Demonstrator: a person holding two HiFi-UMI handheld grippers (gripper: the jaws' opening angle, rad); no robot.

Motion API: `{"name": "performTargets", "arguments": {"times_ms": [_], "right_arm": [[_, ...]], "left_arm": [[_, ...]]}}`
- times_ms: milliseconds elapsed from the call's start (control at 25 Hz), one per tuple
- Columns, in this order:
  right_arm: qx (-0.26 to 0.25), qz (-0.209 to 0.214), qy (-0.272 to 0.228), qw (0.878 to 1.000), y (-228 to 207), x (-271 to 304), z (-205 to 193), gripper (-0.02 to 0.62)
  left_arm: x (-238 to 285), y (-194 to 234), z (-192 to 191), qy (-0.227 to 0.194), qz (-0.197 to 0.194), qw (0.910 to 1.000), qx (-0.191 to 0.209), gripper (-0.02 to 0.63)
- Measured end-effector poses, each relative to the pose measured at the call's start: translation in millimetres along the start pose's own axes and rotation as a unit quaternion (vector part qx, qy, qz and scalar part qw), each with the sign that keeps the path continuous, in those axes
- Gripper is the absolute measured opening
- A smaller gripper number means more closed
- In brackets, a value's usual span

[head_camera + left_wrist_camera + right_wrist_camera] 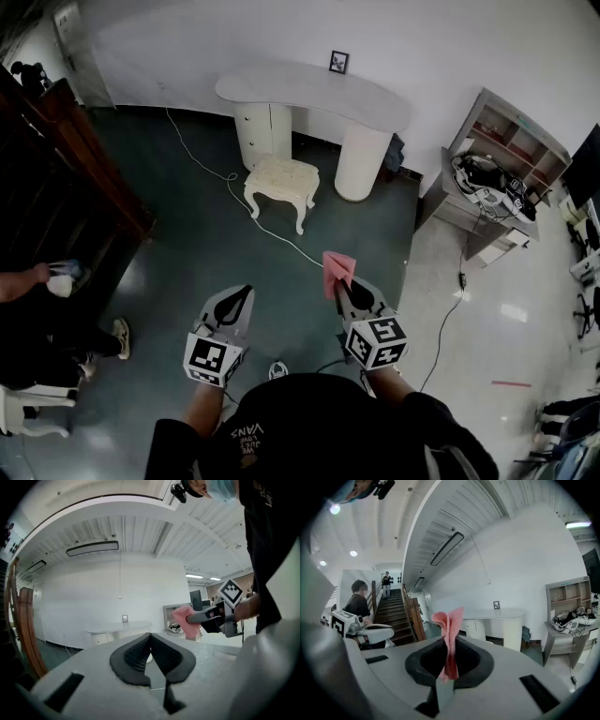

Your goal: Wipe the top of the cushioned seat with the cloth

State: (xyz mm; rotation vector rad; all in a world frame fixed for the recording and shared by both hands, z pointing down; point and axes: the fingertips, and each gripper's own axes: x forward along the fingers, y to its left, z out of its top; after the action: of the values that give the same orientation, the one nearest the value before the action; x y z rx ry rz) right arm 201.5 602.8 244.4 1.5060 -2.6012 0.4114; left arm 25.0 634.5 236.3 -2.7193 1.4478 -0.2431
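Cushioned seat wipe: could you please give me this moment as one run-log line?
stage: wipe not begun | right gripper: shut on pink cloth | left gripper: shut, empty | cushioned seat: ahead, untouched

Part showroom, part lab hall: at 12 o'clock a curved white dressing table (pixel 314 89) with a small framed picture (pixel 338 62) backs onto a bare white wall, a cushioned stool (pixel 281 178) before it on a dark green floor crossed by a white cable (pixel 231 178). At 2 o'clock a shelf unit (pixel 506 141) holds tangled gear; at 10 o'clock rises a dark wooden staircase (pixel 89 155).
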Motion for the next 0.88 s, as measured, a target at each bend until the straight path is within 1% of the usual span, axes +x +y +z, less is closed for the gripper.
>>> {"name": "performTargets", "arguments": {"times_ms": [200,480,640,760,880], "right_arm": [[0.002,-0.005,0.000,1.000,-4.9,4.5,0.7,0.025],[0.003,-0.007,0.000,1.000,4.1,17.3,1.0,0.025],[0.022,0.000,-0.009,1.000,14.9,29.6,3.2,0.026],[0.028,-0.008,-0.009,1.000,21.9,39.9,2.8,0.026],[0.038,-0.016,-0.006,0.999,26.0,49.1,-1.2,0.026]], "left_arm": [[4.8,2.1,-3.3,0.002,-0.004,1.0000,0.001,0.017],[2.7,17.1,-6.6,0.001,-0.005,1.0000,-0.003,0.017],[-0.4,32.7,-10.6,0.000,-0.009,1.0000,-0.004,0.017],[-3.4,46.3,-15.6,0.003,-0.012,0.9998,-0.013,0.017],[-3.8,55.4,-21.8,0.006,-0.025,0.9996,-0.015,0.017]]}}
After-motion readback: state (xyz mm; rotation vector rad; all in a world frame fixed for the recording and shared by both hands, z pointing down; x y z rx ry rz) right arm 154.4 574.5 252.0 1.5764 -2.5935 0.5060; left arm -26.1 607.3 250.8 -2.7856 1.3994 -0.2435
